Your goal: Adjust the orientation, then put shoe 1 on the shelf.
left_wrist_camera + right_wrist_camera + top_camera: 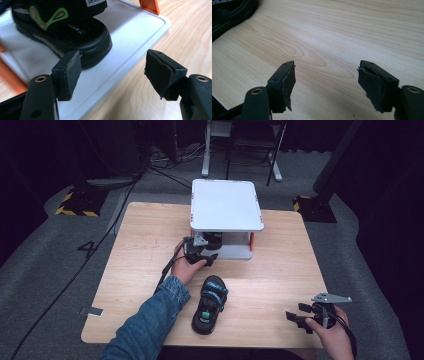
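Both grippers are gaping wide, holding nothing. I'm hovering my left gripper (113, 75) near the shelved sandal (62, 27); my right gripper (327, 85) is idling. I should straddle the toe squarely before closing.

Table (280, 270): light wood, set on grey carpet.
Floor (45, 255): cables (85, 265) trail across the carpet at left.
Hazard tape (75, 211): yellow-black strips beyond the table's far corners.
Frame legs (205, 155): white, behind the table.
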Action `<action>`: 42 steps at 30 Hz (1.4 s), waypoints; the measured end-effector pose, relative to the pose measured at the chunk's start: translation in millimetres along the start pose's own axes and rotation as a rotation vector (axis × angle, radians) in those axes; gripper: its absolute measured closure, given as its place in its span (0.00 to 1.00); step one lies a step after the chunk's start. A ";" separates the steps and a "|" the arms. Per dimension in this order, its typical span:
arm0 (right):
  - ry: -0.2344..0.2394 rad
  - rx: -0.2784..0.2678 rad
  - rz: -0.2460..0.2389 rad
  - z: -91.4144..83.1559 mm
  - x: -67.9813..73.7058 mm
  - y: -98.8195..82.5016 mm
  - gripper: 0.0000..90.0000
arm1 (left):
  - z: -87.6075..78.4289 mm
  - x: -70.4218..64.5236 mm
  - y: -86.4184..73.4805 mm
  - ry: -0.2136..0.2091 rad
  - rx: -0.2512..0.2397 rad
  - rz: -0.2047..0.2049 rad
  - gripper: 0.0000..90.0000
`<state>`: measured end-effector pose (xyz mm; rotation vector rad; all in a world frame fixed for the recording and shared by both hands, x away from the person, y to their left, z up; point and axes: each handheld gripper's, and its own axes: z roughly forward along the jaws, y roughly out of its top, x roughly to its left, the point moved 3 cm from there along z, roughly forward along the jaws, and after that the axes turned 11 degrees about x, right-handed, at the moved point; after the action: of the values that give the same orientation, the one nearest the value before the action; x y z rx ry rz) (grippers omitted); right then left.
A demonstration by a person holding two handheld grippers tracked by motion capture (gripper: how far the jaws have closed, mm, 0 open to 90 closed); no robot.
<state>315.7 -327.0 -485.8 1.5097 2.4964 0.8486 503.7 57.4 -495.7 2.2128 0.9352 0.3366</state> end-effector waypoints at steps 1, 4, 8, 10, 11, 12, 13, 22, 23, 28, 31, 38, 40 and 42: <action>0.005 -0.003 -0.003 0.6 -0.4 4.5 0.34 | -9.9 -3.2 -4.5 0.005 0.018 0.003 0.32; 0.012 -0.009 -0.019 1.8 0.1 11.0 0.34 | -24.9 -6.2 -9.8 0.004 0.027 0.004 0.32; 0.020 -0.012 -0.045 5.1 2.5 21.3 0.34 | -52.6 -6.4 -16.5 0.004 0.029 -0.018 0.32; 0.028 -0.012 -0.063 7.0 4.4 26.8 0.34 | -64.8 -5.5 -18.3 0.011 0.019 -0.034 0.31; 0.030 -0.014 -0.065 7.7 5.4 28.5 0.34 | -73.9 -4.9 -19.0 0.014 0.012 -0.044 0.31; 0.034 -0.014 -0.076 8.8 6.8 31.1 0.34 | -81.0 -4.7 -19.6 0.016 0.006 -0.053 0.31; 0.039 -0.015 -0.080 9.8 8.4 32.7 0.34 | -88.1 -4.6 -20.3 0.015 0.000 -0.061 0.30; 0.063 -0.005 -0.130 19.4 20.1 43.2 0.34 | -133.9 -6.2 -33.6 0.028 0.006 -0.055 0.29; 0.068 -0.004 -0.134 20.8 21.8 44.5 0.34 | -136.9 -5.9 -36.2 0.031 0.012 -0.057 0.29; 0.087 -0.001 -0.165 26.4 28.8 52.2 0.34 | -150.9 1.6 -48.8 0.045 0.043 -0.063 0.28; 0.097 0.004 -0.181 30.2 32.3 56.9 0.34 | -155.1 6.0 -57.0 0.048 0.071 -0.044 0.27; 0.131 0.001 -0.237 39.7 47.7 74.9 0.34 | -160.2 10.8 -83.9 0.027 0.163 -0.056 0.28; 0.157 -0.012 -0.253 43.3 55.4 81.7 0.34 | -162.5 13.2 -91.6 0.032 0.183 -0.062 0.28; 0.184 -0.040 -0.247 46.3 62.6 88.3 0.31 | -163.4 14.0 -95.7 0.033 0.186 -0.072 0.27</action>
<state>370.4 -224.4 -467.6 1.1250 2.7012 1.0269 385.6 197.0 -444.6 2.3402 1.0996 0.2621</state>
